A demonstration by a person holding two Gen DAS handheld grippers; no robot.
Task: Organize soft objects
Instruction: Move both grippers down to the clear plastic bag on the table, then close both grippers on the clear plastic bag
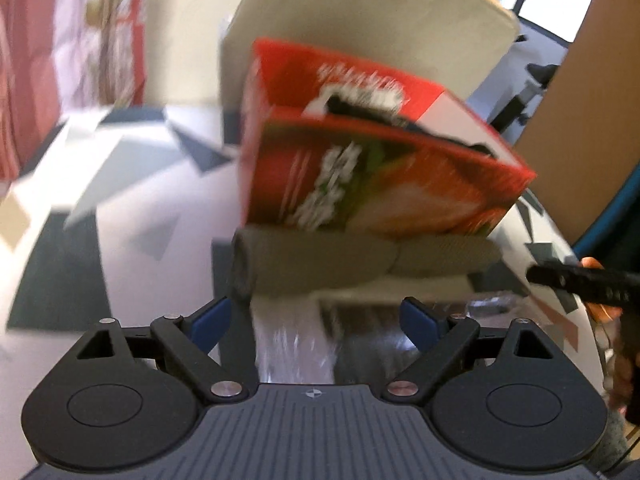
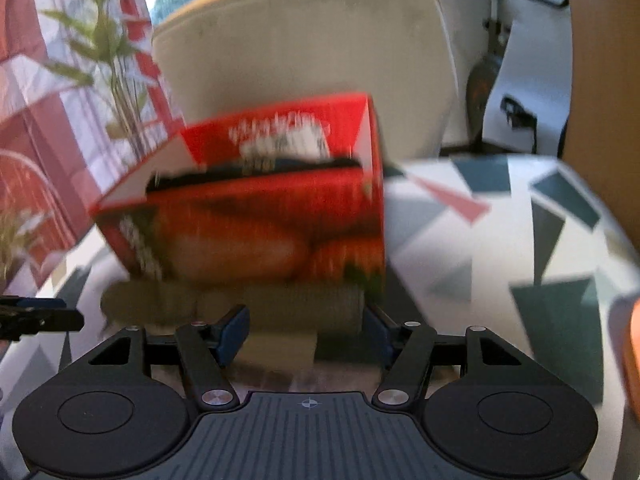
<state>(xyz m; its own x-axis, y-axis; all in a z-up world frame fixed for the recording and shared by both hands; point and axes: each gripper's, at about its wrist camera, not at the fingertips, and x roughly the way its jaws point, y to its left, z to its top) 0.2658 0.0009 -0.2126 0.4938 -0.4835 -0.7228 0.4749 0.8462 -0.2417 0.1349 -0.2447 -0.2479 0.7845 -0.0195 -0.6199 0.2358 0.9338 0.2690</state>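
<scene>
Resting on roll: glossy red cardboard box, tilted.
Roll: ribbed grey cloth cylinder.
Left claw: released.
Right claw: released.

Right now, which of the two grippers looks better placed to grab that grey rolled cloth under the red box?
Probably the right gripper: the grey rolled cloth sits squarely between its open blue fingers. The left gripper is open too, but its left finger sits at the roll's end. The red box resting on top could tip. Blur limits certainty.
</scene>
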